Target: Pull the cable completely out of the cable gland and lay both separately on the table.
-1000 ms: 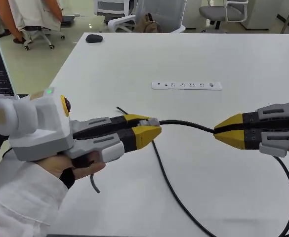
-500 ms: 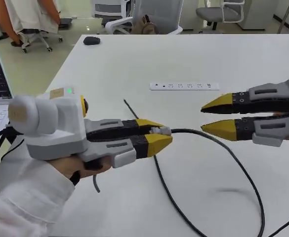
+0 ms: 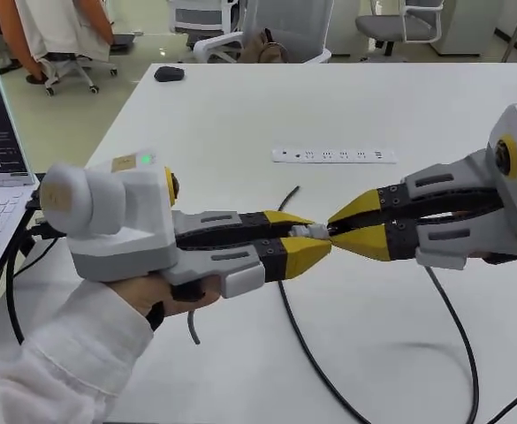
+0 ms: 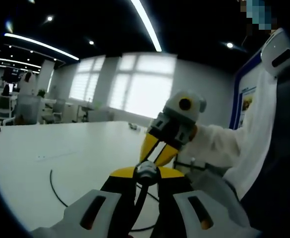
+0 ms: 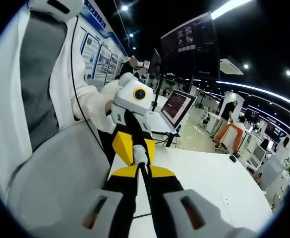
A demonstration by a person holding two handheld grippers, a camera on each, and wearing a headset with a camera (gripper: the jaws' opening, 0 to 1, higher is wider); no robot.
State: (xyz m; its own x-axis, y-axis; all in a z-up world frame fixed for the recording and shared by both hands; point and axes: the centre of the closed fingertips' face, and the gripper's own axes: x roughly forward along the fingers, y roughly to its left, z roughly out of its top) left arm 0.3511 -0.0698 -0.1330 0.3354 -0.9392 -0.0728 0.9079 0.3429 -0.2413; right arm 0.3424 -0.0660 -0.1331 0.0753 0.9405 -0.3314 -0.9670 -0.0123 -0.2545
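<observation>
Above the white surface [image 3: 240, 115], the two grippers are held nose to nose, well clear of the top. The pale gland [image 3: 307, 231] is clamped between the jaws of the left gripper [image 3: 318, 236], which are closed on it. The jaws of the right gripper [image 3: 333, 230] are set as a narrow V about the black cable [image 3: 307, 346] just where it leaves the gland, their tips almost touching the left jaws. Whether the cable is already pinched cannot be told. At the gland, the cable's long axis is seen to run left to right in the head view, in line with both grippers. From there the long part drops to the surface and loops away on the right, while a short free tail shows behind the left jaws, pointing toward the far side. The cable is judged not yet out of the gland. A straight pull rightward along that axis, with the gland kept fixed by the left gripper, is what the next step seems to call for, since the tail must pass through the gland.
</observation>
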